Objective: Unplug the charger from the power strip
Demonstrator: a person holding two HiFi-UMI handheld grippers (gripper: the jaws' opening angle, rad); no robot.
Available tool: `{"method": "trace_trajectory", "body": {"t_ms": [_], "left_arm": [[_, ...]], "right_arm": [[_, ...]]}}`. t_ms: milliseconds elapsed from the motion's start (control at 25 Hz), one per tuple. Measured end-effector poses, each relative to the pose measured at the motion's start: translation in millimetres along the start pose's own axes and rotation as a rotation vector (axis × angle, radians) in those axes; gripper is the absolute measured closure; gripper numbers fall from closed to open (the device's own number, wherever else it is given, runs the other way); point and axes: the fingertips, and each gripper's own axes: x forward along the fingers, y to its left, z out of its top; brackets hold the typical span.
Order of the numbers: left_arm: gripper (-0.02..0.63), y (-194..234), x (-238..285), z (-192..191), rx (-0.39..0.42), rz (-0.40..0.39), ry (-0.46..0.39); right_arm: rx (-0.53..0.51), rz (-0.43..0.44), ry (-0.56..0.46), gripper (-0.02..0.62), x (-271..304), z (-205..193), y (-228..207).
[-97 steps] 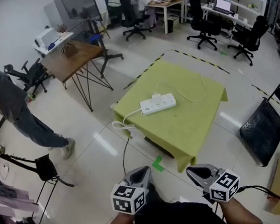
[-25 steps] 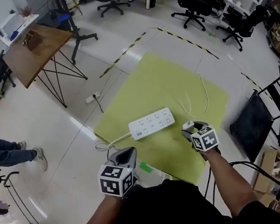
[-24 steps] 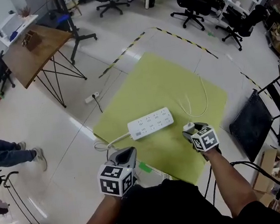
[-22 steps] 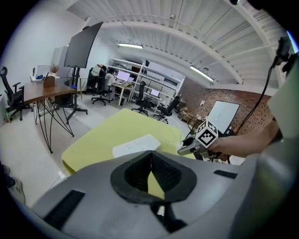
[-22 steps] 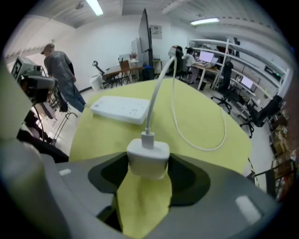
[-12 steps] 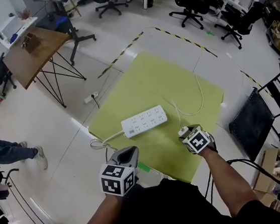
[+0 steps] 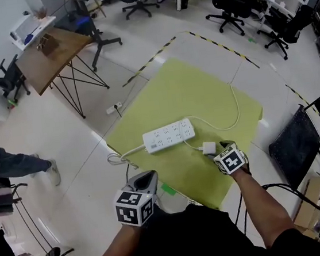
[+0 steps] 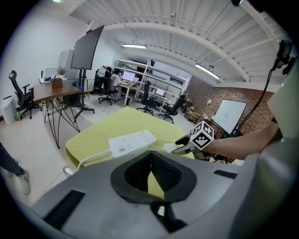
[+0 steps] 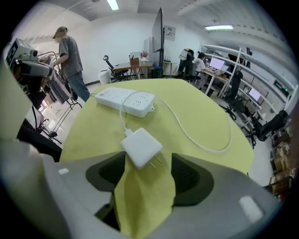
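- The square table draped in yellow-green cloth (image 7: 172, 82) carries everything, and the action sits toward its near right edge.
- The long white plastic power strip (image 7: 169, 136) lies flat near the table's left corner. Its long axis runs from that corner toward the right corner, and I can see no plug in its sockets (small as they are from the head view).
- The right gripper (image 9: 144, 179) pinched the charger over the near right edge a second ago. Its jaws have just been opening and now stand spread wide, with the pads clear of the block, whose near end lies in the mouth of the gap.
- The left gripper (image 7: 147, 177) hangs off the near left edge, its jaw tips together on nothing.
- The thin white cable (image 7: 236, 109) leaves the charger toward the strip's right end, then curves out toward the right corner.
- The flat, nearly square white plastic charger (image 7: 208, 147) has gone from held to lying flat on the cloth. It rests between the strip and the near right edge, apart from the strip.
- Its two bare prongs point back at the right gripper and its cable end points at the strip, so its plug-to-cable axis runs from that edge toward the strip. It is unplugged and set down, so I judge the task as good as finished.
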Motion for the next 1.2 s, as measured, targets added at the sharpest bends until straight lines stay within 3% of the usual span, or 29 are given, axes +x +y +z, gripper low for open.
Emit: {"method": "trace_trajectory", "body": {"t_ms": [200,320,360,480,520,640,880,1000,1200], "left_arm": [[0.599,-11.5,2.0,3.0,-0.019,0.009,-0.004],[0.598,-27.0,5.5,9.2,-0.072,0.002,-0.044],[0.598,-33.3,6.5,10.9,-0.091,-0.001,-0.062],[0.599,-49.1,7.5,11.9,-0.125,0.003,-0.11],[0.598,-52.3,5.9,10.7,-0.13,0.009,-0.123],[0.598,-56.9,-8.1,4.4,-0.131,0.025,-0.133],[0.598,-57.9,-51.0,-13.3,-0.131,0.031,-0.115],[0.598,-51.5,-68.7,-10.5,-0.104,0.012,-0.131],[0.598,-54.1,-106.0,-5.4,0.0,-0.027,-0.172]], "right_arm": [[0.059,-0.013,-0.117,0.279,-29.2,8.5,-16.1],[0.197,0.072,-0.29,0.278,-61.4,20.0,-14.1],[0.27,0.143,-0.357,0.293,-73.0,22.9,-8.0],[0.544,0.468,-0.49,0.54,-95.0,22.9,29.2],[0.631,0.588,-0.503,0.594,-97.9,21.5,45.3],[0.779,0.829,-0.545,0.595,-110.6,30.1,83.9],[0.808,1.096,-0.838,0.594,-205.5,76.1,114.2],[0.717,1.025,-0.914,0.594,-236.4,90.2,128.2],[0.554,0.669,-0.889,0.594,-254.2,76.0,159.2]]}}
